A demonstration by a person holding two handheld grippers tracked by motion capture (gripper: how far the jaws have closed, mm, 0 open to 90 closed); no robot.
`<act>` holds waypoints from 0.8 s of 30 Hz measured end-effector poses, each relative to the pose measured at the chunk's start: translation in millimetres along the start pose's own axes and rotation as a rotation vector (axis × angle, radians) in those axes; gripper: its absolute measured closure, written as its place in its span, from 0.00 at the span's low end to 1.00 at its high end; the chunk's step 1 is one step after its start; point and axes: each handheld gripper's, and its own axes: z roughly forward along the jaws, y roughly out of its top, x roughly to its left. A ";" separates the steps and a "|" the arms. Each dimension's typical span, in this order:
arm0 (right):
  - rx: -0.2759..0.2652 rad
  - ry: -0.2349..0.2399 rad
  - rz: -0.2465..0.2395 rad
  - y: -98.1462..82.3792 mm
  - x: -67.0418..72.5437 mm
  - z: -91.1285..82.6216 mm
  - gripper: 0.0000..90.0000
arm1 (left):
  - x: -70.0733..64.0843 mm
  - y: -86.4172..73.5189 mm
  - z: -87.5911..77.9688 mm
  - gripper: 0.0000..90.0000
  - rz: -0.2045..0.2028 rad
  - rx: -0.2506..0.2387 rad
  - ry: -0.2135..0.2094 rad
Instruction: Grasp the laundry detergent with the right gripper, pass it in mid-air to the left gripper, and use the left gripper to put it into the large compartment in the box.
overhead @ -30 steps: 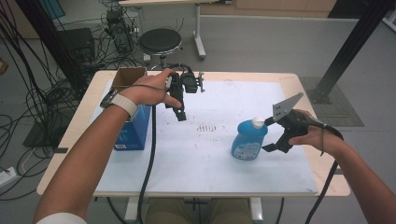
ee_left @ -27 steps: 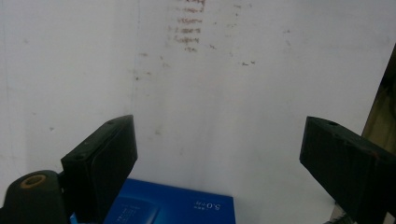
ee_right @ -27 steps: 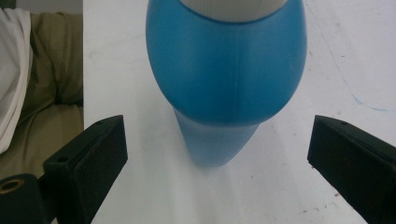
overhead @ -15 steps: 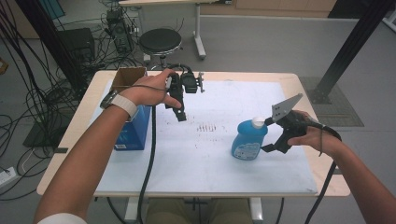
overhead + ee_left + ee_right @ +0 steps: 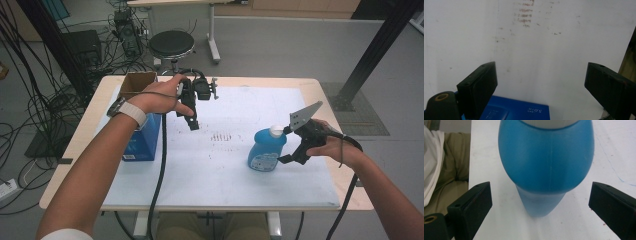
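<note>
A blue bottle with a white cap stands upright on the white sheet at the table's right. My right gripper is level just right of it, open. In the right gripper view the bottle rises close ahead, and the right gripper has its jaws wide apart, touching nothing. My left gripper hangs over the back left of the sheet and points down. The left gripper is open with nothing between its jaws above bare sheet.
A blue carton stands at the table's left under my left forearm, its edge below the left jaws. A brown cardboard box sits behind it. Reddish smudges mark the sheet's middle. A stool and cables lie beyond the table.
</note>
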 end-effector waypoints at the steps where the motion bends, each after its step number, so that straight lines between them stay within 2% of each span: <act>1: -0.007 0.001 -0.001 -0.9 -0.3 -0.1 0.05 | -0.2 0.0 0.1 0.13 -0.002 0.001 -0.001; 8: -0.018 0.006 0.004 -4.9 -0.7 1.0 0.05 | -0.3 0.4 0.7 0.13 -0.005 0.000 -0.001; 24: -0.007 -0.007 0.014 -5.1 -2.0 2.7 0.05 | -0.1 -0.9 -0.6 0.13 -0.003 -0.004 -0.001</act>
